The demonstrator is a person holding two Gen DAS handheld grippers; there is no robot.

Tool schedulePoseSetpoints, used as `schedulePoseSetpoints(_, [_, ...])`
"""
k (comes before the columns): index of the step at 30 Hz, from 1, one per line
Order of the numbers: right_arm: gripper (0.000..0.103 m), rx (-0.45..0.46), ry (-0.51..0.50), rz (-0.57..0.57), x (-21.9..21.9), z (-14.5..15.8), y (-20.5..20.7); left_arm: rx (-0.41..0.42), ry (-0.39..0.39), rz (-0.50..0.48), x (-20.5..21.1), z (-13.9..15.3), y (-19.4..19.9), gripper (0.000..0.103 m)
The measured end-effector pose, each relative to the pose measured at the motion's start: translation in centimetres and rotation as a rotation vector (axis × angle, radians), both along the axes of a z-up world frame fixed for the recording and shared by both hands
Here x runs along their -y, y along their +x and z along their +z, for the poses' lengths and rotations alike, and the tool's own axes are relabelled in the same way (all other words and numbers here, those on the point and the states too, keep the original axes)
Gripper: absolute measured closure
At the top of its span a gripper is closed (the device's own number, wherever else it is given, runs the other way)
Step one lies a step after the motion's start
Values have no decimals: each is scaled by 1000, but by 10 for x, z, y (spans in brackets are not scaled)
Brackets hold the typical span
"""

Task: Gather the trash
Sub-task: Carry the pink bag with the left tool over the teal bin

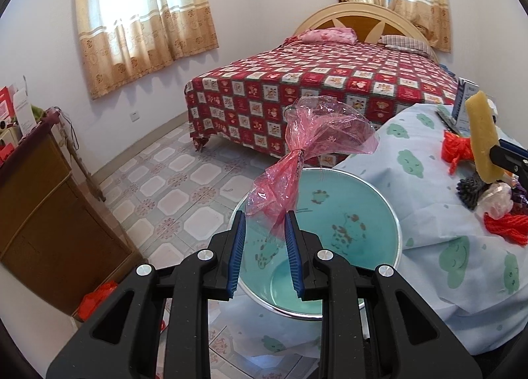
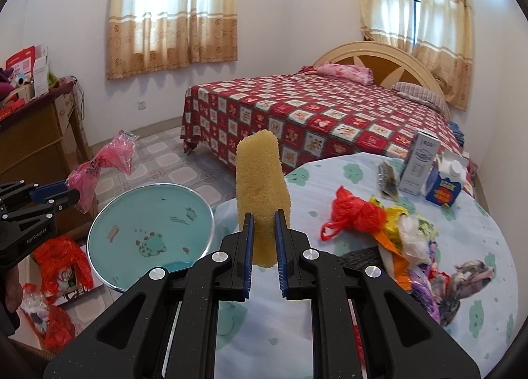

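The left gripper pinches a pink plastic bag above the teal basin — light, limp and slippery, so its twisted neck is the surest hold. The right gripper clamps a soft yellow sponge beside the basin. Only the right wrist view shows the trash heap fully — boxes too.

Basin left of table, bed behind both
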State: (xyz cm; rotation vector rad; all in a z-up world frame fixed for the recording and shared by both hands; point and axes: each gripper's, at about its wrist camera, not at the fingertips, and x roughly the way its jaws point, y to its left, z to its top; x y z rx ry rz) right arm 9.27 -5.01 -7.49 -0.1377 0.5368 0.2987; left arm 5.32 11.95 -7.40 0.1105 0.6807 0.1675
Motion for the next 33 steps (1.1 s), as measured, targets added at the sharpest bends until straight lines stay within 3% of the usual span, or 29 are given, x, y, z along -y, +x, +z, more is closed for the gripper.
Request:
schedulePoseSetpoints(17, [90,-28,-26,75,-45,-13,13,-7,-25,52,-28,-4,-3,78])
schedulePoseSetpoints(33, [90,-44,-41,127,-75,-19,20,-19,-42,51,-28,-5,-2,78])
